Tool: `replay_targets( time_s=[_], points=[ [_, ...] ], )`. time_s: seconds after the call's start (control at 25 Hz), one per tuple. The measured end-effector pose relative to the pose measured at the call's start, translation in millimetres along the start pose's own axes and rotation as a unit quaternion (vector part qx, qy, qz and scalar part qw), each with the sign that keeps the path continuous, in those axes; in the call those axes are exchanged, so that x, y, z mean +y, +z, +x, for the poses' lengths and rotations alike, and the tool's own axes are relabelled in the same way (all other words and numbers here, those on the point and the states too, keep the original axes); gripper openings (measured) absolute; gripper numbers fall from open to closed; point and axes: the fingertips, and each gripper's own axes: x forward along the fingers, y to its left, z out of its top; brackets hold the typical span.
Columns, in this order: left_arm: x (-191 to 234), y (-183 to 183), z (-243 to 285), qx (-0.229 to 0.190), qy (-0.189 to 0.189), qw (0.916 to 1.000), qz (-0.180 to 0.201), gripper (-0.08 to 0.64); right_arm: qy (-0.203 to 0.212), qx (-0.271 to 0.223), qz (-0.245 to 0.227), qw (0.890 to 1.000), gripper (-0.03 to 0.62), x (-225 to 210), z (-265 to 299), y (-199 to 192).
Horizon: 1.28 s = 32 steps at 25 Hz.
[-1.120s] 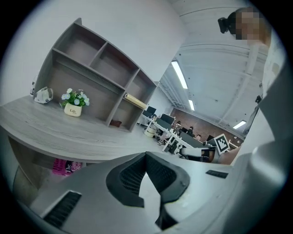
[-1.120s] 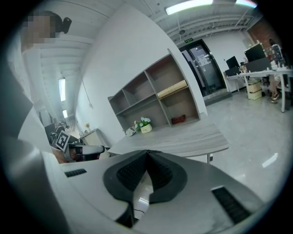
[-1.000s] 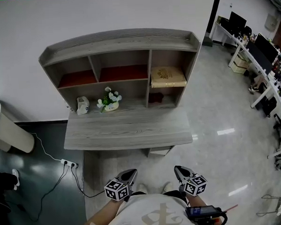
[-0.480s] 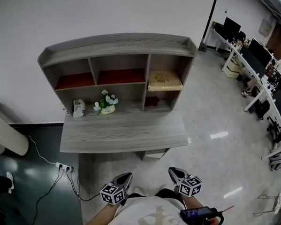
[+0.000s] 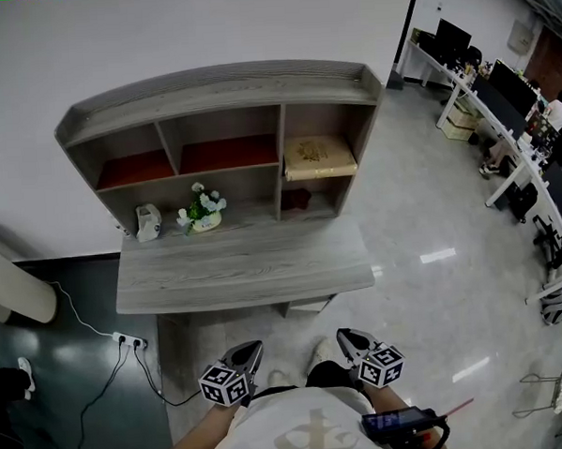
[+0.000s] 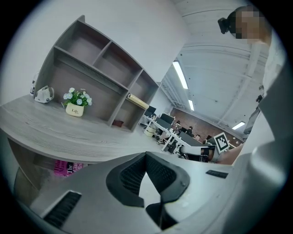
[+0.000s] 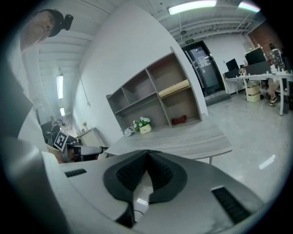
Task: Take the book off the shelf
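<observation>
Here, grey desk (image 5: pixel 246 268), book (image 5: pixel 319 157) on shelf (image 5: pixel 218 89), glossy floor (image 5: pixel 440 210), left claw (image 5: pixel 254 347), right claw (image 5: pixel 344 337) both clenched, empty.

At the rear of the bench (image 5: pixel 246 272), against the wall: the shelf (image 5: pixel 218 89). In its upper right compartment, lying flat: the book (image 5: pixel 320 158); directly below, a small item (image 5: pixel 297 198). In the wide lower bay, a flower pot (image 5: pixel 202 214), a small object (image 5: pixel 147 222) to its left. Before the bench, well apart: left tongs (image 5: pixel 249 350) and right tongs (image 5: pixel 347 339) side by side.

Head view looks steeply down; both gripper views face the distant shelf (image 5: pixel 218 89).
</observation>
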Motion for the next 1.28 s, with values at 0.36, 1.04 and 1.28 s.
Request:
replay_targets(
  time_s=[0.36, 1.04, 1.28],
  points=[
    [24, 22, 40, 0.008, 0.040, 0.9991, 0.008, 0.007, 0.035, 0.011, 0.000, 0.999, 0.005, -41, 56, 28],
    [42, 112, 154, 0.002, 0.101, 0.9943, 0.035, 0.006, 0.097, 0.000, -0.010, 0.995, 0.005, -161, 138, 130],
    [46, 117, 177, 0.006, 0.111, 0.9934, 0.026, 0.006, 0.099, 0.001, -0.016, 0.995, 0.005, -190, 144, 140]
  ],
)
